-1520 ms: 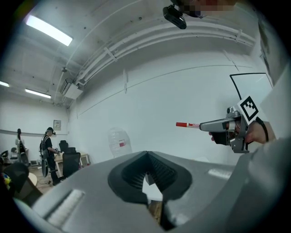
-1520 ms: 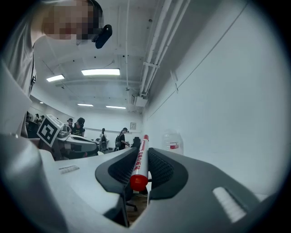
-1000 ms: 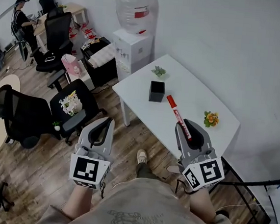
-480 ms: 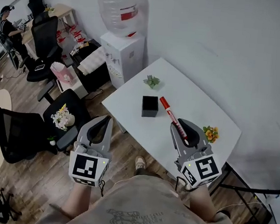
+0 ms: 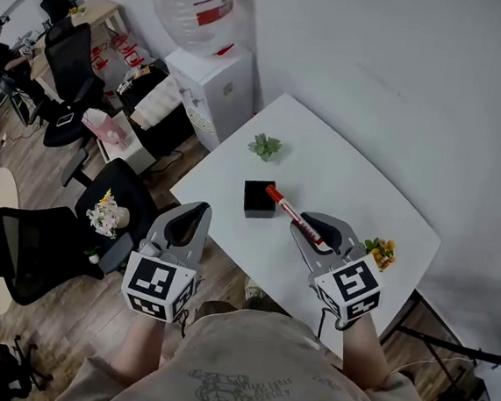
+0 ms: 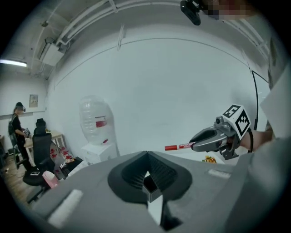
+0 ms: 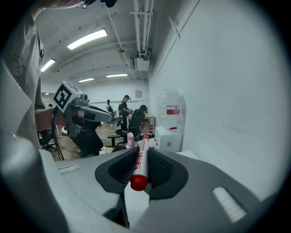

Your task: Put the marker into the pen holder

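1. The white desk [image 5: 350, 174] stands against the wall, with a water dispenser [image 5: 211, 77] beyond its left corner.
2. The left gripper [image 5: 189, 216] hangs over the floor, just off the desk's near edge. Its jaws are together at the tips with nothing between them.
3. The right gripper [image 5: 311, 227] is above the desk's near edge, with its jaws clamped on the marker [image 5: 289, 210].
4. The black pen holder [image 5: 259, 199] stands upright close to the near edge, towards the left corner.
5. The marker juts out from the jaws. Its red end is right by the pen holder's rim, but whether it touches cannot be told.
6. A small green plant [image 5: 264, 145] sits near the far-left edge, and a flower pot [image 5: 380, 250] sits by the right corner.
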Demonstrator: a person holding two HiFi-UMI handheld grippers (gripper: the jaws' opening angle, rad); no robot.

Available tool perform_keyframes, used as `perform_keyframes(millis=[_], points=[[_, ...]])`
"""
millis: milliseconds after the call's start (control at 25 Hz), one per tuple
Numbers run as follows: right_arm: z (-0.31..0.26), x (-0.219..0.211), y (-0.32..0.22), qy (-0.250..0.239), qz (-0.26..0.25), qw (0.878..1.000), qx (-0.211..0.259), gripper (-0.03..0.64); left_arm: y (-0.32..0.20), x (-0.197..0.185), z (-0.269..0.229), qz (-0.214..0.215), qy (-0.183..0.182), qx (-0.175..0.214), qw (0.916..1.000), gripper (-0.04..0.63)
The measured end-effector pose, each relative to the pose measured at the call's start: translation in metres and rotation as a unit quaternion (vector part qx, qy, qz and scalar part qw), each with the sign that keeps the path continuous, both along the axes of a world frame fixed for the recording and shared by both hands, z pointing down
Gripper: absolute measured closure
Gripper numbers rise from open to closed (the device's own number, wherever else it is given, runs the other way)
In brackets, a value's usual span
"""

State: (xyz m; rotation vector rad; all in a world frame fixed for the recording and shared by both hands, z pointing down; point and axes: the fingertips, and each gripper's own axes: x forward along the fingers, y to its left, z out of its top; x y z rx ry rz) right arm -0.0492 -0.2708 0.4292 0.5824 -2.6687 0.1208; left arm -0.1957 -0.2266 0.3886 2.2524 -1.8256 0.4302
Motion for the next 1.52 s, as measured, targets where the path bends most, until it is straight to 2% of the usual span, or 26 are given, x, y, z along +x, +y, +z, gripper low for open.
perform_keyframes(millis=[320, 520, 800, 960, 1080, 1240, 1520], points=[[0.04, -0.001, -0.016, 0.055, -0.018, 0.998, -0.039, 0.514, -0.019, 0.004, 0.028, 0.008, -0.02, -0.043, 0.9988, 0.595], [0.064, -0.005, -0.02, 0.096, -0.02, 0.993, -0.063, 0.514, -0.027, 0.005, 0.046, 0.039, -0.075, -0.055, 0.9949, 0.595], [0.088, -0.021, -0.022, 0.153, -0.03, 0.984, -0.083, 0.512, -0.049, 0.0, 0.067, 0.095, -0.077, -0.072, 0.9899, 0.595], [0.098, -0.03, -0.024, 0.192, -0.02, 0.976, -0.099, 0.514, -0.065, -0.012, 0.073, 0.129, -0.078, -0.078, 0.9854, 0.595], [0.106, -0.038, -0.03, 0.213, -0.003, 0.971, -0.111, 0.514, -0.077, -0.021, 0.082, 0.162, -0.082, -0.087, 0.9796, 0.595], [0.117, -0.048, -0.04, 0.234, 0.027, 0.963, -0.134, 0.514, -0.09, -0.03, 0.103, 0.215, -0.093, -0.111, 0.9657, 0.595], [0.144, -0.064, -0.039, 0.286, 0.046, 0.94, -0.183, 0.512, -0.104, -0.042, 0.144, 0.276, -0.082, -0.143, 0.9469, 0.595]])
